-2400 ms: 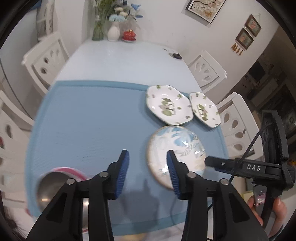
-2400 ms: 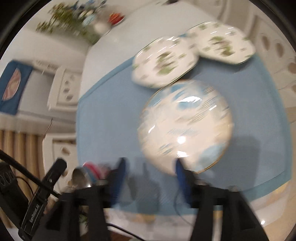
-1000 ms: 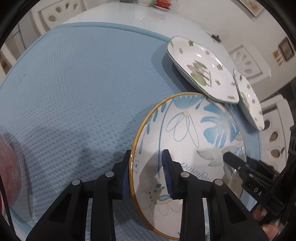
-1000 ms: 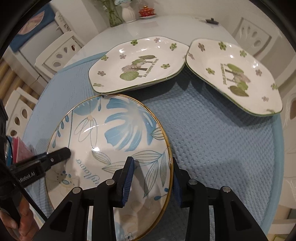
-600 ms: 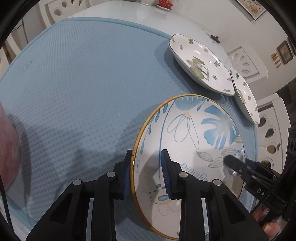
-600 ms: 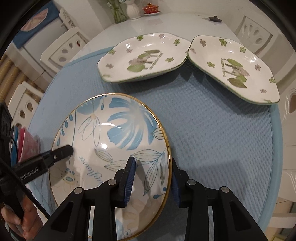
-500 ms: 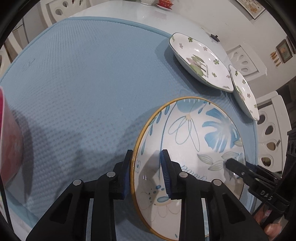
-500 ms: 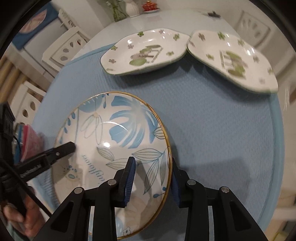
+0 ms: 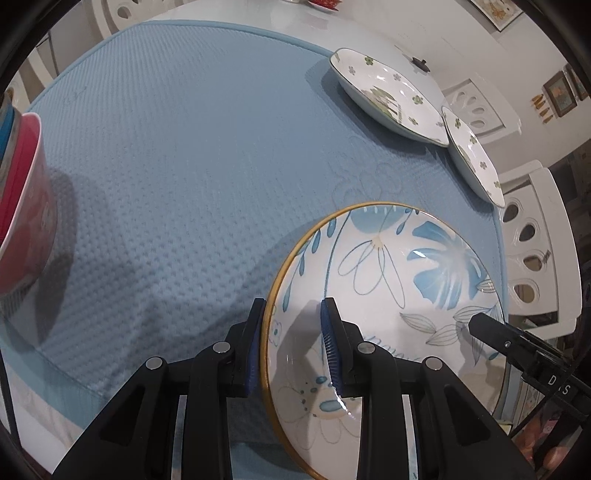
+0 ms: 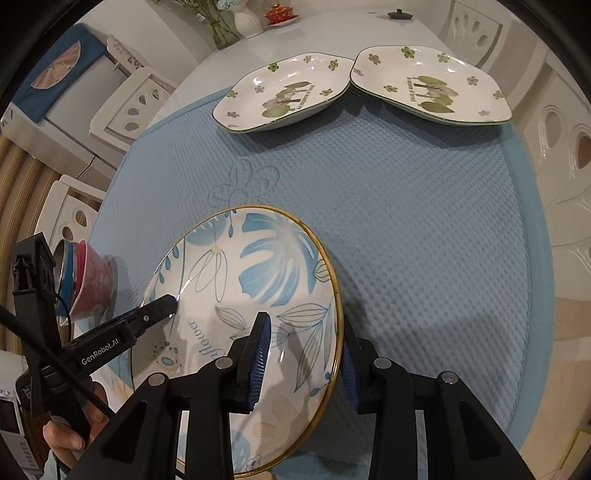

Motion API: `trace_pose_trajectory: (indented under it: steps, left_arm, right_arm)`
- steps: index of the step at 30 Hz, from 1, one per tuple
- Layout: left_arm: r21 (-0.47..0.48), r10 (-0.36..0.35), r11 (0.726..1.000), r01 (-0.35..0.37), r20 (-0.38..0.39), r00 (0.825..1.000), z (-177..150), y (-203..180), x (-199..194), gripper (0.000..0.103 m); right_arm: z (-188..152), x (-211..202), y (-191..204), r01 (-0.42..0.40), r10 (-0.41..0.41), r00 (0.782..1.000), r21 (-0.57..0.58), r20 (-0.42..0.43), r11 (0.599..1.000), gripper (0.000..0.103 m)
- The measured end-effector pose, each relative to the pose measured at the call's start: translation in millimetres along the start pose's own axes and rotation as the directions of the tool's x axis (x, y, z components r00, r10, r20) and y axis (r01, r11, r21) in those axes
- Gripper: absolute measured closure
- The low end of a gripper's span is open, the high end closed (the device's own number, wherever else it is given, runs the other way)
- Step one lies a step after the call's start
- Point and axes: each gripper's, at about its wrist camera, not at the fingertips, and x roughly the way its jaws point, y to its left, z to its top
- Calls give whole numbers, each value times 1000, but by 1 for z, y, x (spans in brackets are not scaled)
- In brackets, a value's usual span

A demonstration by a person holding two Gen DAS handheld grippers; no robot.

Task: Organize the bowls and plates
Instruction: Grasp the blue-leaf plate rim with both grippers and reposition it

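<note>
A round plate with blue leaves and a gold rim (image 9: 399,280) (image 10: 255,280) hangs a little above the blue mat, held from both sides. My left gripper (image 9: 293,345) is shut on its left rim, one pad under the edge and one on the face. On the opposite rim my right gripper (image 10: 303,360) is shut the same way. Two white plates with green flowers (image 10: 284,92) (image 10: 432,83) lie side by side at the far edge of the mat, also in the left wrist view (image 9: 384,94) (image 9: 472,155). A stack of bowls, pink outermost (image 9: 22,206) (image 10: 88,280), stands at the left.
The blue waffle mat (image 9: 192,147) (image 10: 406,206) covers the near part of a white table. White chairs (image 9: 535,236) (image 10: 565,155) stand close around it. A vase with flowers (image 10: 245,18) and a small red dish (image 10: 279,14) sit at the table's far end. A hand (image 10: 70,439) grips the left tool.
Both grippers have carried the blue-leaf plate away from the two green-flower plates, toward the near edge and the pink bowl stack. The grips on its rim are unchanged.
</note>
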Motion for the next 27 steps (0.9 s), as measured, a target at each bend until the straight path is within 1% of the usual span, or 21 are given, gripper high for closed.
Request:
trace_pose_trajectory:
  steps: [6,9,14,22,27]
  left_arm:
    - [27,-9,1000,10,-7,1000,-5,0,-3,77]
    - [49,-23,998,24,-26,999,-5,-2,-1,77]
    - [90,-18,996,21,-40,999,-6,-8,0,77]
    - [104,-14,994,20,-54,998,-5,-12,5,77]
    - [105,-12,994,18,-57,998,-6,-12,6,77]
  right_arm:
    - [-9,-5,-2,0,0,1000,23,-12,1000,69]
    - [-11,-5,-4,8,-8,1000,25,-14,1000,69]
    - [-17,-1,-11,19,-16,999,56,-38,998,69]
    - [-25,7,-16,23,-18,997,67,-73,998,68]
    - [-25,8,-19,8,-3,996,64,-86,998,68]
